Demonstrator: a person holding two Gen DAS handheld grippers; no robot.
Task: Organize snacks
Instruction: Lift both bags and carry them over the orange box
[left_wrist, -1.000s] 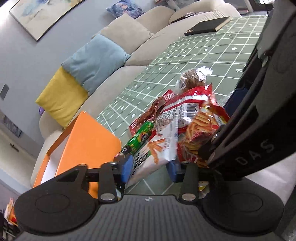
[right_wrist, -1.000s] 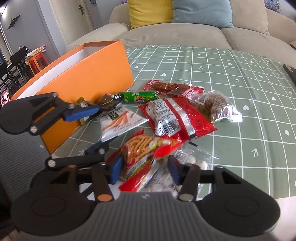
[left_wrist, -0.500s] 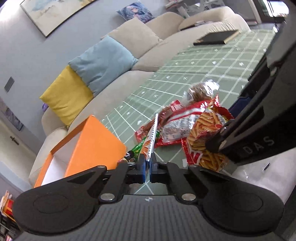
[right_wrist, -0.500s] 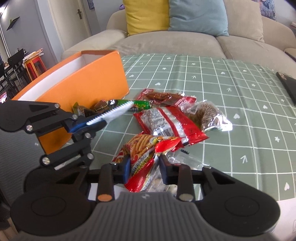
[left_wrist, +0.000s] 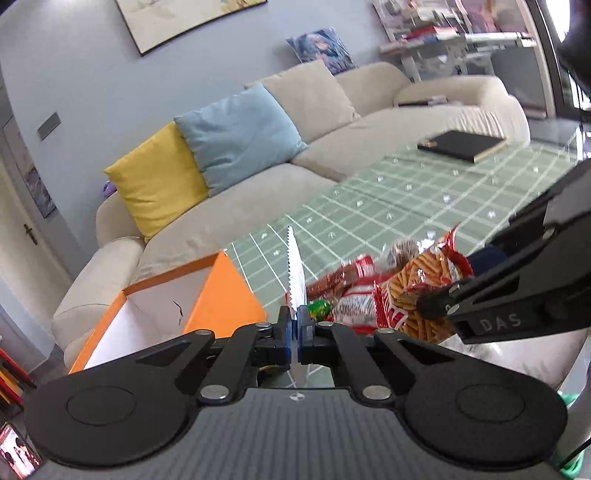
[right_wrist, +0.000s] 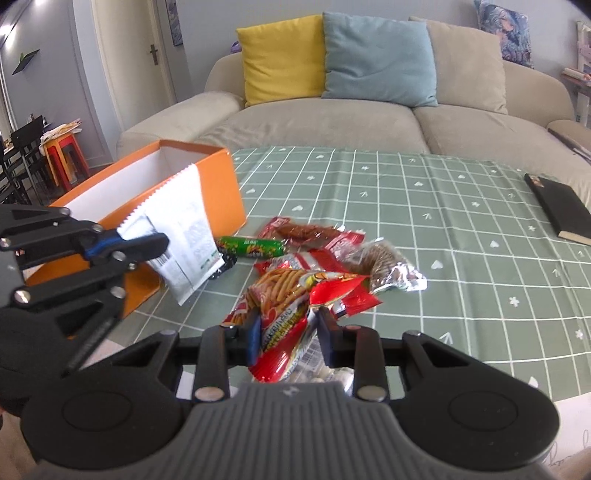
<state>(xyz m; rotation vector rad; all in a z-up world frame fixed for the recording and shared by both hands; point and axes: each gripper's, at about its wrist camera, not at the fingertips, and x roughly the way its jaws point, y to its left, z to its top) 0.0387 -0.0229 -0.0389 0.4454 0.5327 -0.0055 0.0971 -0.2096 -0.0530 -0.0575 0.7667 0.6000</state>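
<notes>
Here both grippers hold a packet above the worktop (right_wrist: 461, 206), beside the orange box (right_wrist: 221, 192). The left gripper (left_wrist: 295, 328) is closed fully on a flat white snack packet (right_wrist: 184, 236), pinched at its edge. The right gripper (right_wrist: 286, 334) is narrowed around a red packet of stick snacks (right_wrist: 291, 295), with its pads pressing the lower part of the bag.

I judge both packets to be light, soft and a little slippery. The sticks inside the red one look brittle, so a hold on the sealed end is safer than a squeeze on the filled middle. The white packet is thin and floppy, and it will swing.

The left wrist view shows the white packet only edge-on, as a thin serrated strip, but it looks into the box's white inside. The right wrist view shows the packet's printed face, and also the green sausage stick (right_wrist: 251, 247) next to the box.
</notes>
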